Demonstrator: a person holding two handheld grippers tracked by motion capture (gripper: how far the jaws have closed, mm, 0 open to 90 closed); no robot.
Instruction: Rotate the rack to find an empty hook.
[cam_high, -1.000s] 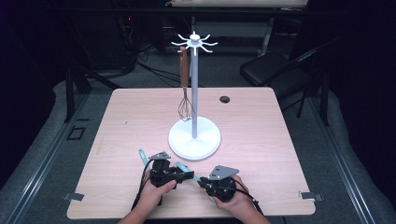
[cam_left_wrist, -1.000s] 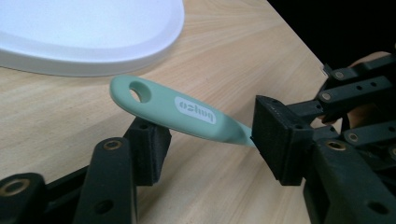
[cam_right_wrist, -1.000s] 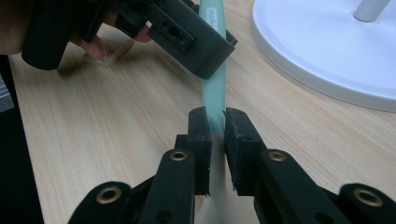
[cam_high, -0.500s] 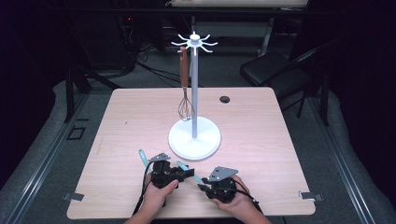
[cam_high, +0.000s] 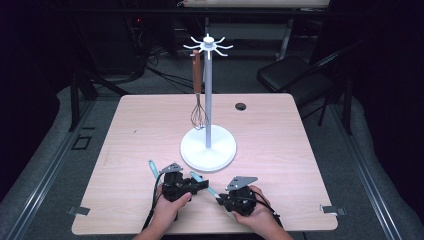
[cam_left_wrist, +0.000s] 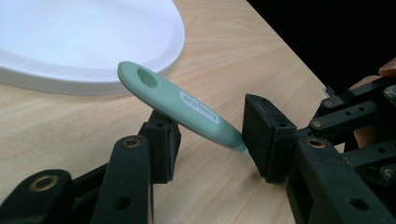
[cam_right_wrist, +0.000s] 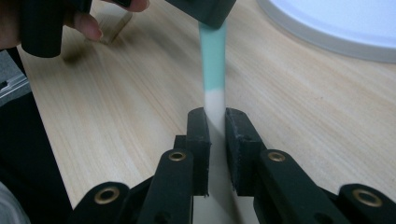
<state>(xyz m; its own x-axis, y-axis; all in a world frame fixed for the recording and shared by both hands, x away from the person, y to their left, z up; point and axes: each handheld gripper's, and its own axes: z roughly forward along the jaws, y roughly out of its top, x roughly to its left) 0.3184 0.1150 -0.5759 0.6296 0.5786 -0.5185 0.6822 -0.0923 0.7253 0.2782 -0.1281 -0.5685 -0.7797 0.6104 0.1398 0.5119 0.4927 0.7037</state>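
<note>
A green-handled utensil (cam_high: 206, 186) is held low over the table's front, between my two grippers. My right gripper (cam_right_wrist: 216, 126) is shut on its whitish end, and the green shaft (cam_right_wrist: 212, 56) runs away from the jaws toward the other gripper. My left gripper (cam_left_wrist: 210, 135) is open, its jaws standing wide on either side of the green handle (cam_left_wrist: 187, 105). The handle's end has a hang hole and lies over one pad (cam_left_wrist: 163, 140). In the high view the left gripper (cam_high: 200, 184) and right gripper (cam_high: 220, 199) face each other near the front edge.
A white hook stand (cam_high: 207, 145) rises mid-table, its round base (cam_left_wrist: 84, 37) just beyond the grippers. From one hook hangs a wire whisk (cam_high: 198, 112) with a brown handle. A small dark disc (cam_high: 240, 106) sits at the back. A black chair (cam_high: 290, 75) stands behind the table.
</note>
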